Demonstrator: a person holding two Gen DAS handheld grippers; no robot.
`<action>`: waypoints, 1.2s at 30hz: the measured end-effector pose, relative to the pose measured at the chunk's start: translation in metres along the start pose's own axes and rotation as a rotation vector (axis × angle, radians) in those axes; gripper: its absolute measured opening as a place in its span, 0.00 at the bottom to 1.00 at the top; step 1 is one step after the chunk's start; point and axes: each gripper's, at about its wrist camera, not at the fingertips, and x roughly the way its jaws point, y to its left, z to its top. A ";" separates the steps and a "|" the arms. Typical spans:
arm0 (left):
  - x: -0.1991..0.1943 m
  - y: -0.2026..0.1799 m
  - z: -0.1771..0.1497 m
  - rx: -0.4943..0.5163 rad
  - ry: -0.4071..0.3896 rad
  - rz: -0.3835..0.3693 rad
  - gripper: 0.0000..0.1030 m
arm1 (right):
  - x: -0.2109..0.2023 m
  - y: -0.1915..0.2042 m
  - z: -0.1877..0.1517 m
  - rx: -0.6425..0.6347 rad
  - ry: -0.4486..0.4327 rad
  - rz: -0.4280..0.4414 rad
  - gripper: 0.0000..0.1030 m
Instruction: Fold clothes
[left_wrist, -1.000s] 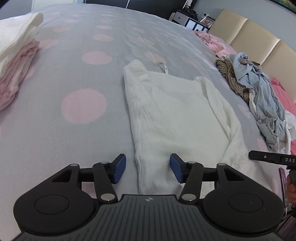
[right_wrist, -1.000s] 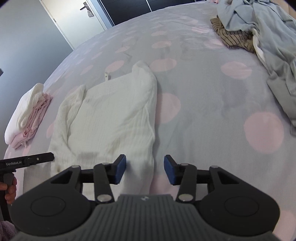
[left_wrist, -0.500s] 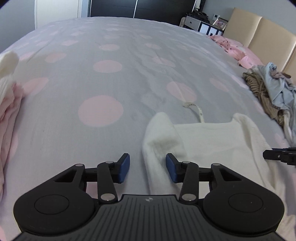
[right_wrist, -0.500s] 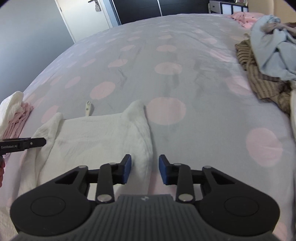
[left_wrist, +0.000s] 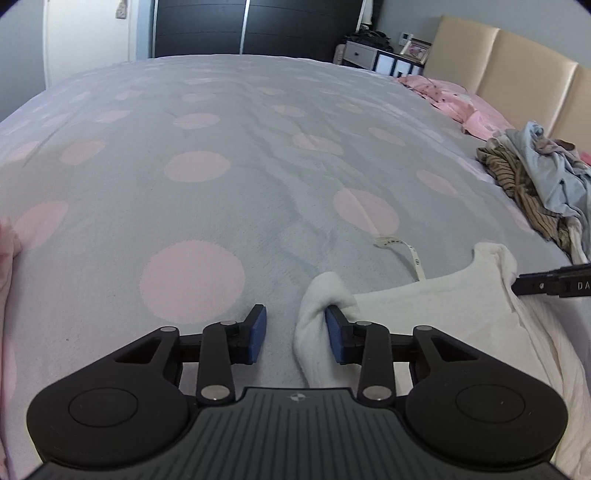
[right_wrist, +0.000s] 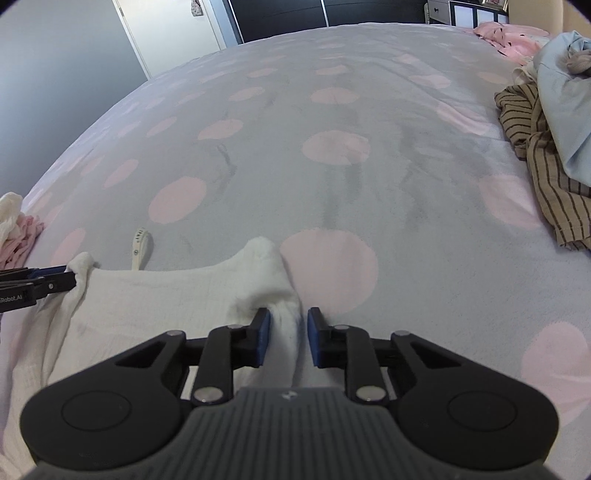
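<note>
Jaws apart on both: left gripper (left_wrist: 295, 334), right gripper (right_wrist: 289, 336) straddle white crinkled cotton garment (right_wrist: 155, 295) corners, unpinched; risk: cloth slips free when lifted.

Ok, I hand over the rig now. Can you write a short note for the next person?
Left gripper: open. Its jaws have just been closing around one far corner of the white top, which is not pinched yet.
Right gripper: open. Its jaws narrowed, then eased slightly, around the other corner, which is not pinched.
The top lies flat on the bed. Folded pile at the left edge, unfolded heap on the right.
Left to do: pinch both corners, probably fold the top over, then fold the heap.
</note>
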 end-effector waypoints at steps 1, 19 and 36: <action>-0.003 0.002 0.003 -0.009 0.006 -0.016 0.47 | -0.006 -0.001 0.002 -0.015 -0.005 0.006 0.36; -0.005 -0.016 0.014 0.033 -0.011 -0.069 0.08 | 0.011 0.025 0.021 -0.032 -0.007 0.028 0.11; -0.225 -0.049 -0.006 0.184 -0.297 -0.254 0.06 | -0.227 0.050 -0.023 -0.194 -0.307 0.257 0.11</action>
